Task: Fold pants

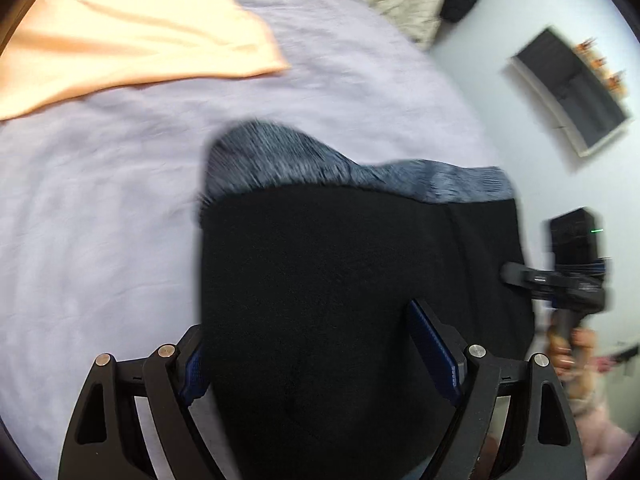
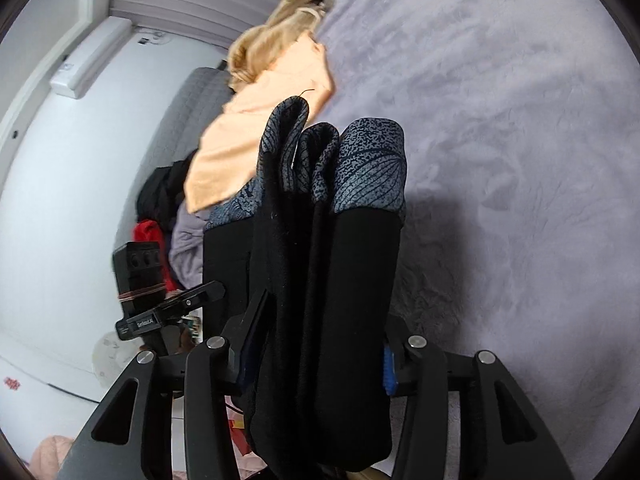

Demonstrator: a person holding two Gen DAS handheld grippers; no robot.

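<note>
Held up over the bed: black pants with a blue-grey patterned band along the far edge, spread between the two claws.

Left claw, seen from its own camera: fingers partly spread, black cloth bunched between them and covering the left pad almost wholly; seemed pinched on the pants, though the exact contact stayed hidden by the fabric.

Right claw, seen from its own camera: clamped on several thick folds of the pants, the cloth filling the gap from one blue pad to the other, the patterned band standing up beyond the fingertips.

Also seen from the left camera: the right claw gripping the right edge of the pants, with a hand on its handle below. From the right camera, the left claw at the opposite edge.

Lying on the lilac bedcover behind the pants: a peach cloth, well apart from them. Blurred by motion in the left view.
</note>
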